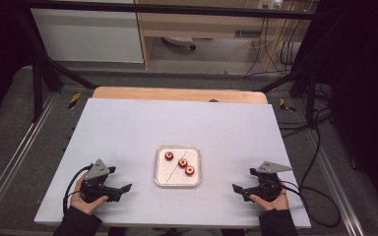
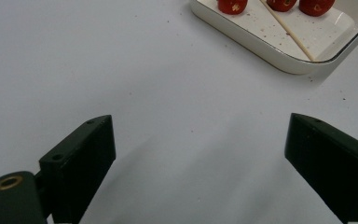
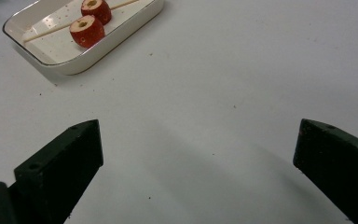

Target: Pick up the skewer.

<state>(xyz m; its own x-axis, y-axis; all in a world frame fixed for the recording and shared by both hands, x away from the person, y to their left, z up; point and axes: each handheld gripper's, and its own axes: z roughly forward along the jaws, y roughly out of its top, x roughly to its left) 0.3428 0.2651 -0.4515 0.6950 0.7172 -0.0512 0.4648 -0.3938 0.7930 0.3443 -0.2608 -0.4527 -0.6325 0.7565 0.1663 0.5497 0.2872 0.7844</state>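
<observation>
Left gripper (image 1: 123,189) near table (image 1: 128,128) front edge, left of tray (image 1: 177,183), jaws wide apart, nothing between. Right gripper (image 1: 237,189) right of tray, well apart from it, jaws likewise spread, empty. Farther in: white tray at table centre, holding three red cored fruit pieces (image 1: 182,162) in a diagonal row, thin wooden skewer (image 1: 170,172) lying beside them.

Table top (image 1: 128,137): plain pale grey-white w/ tiny dark specks, bare wood strip at far edge. Tray (image 1: 163,178): white inside, thin silvery-gold rim, reddish speckles. Three fruit pieces (image 1: 182,162): deep red skin, pale yellow cored centres. Skewer (image 1: 172,172): light tan. Left gripper (image 1: 122,190) & right gripper (image 1: 237,190): black w/ grey top plates, black cables.
</observation>
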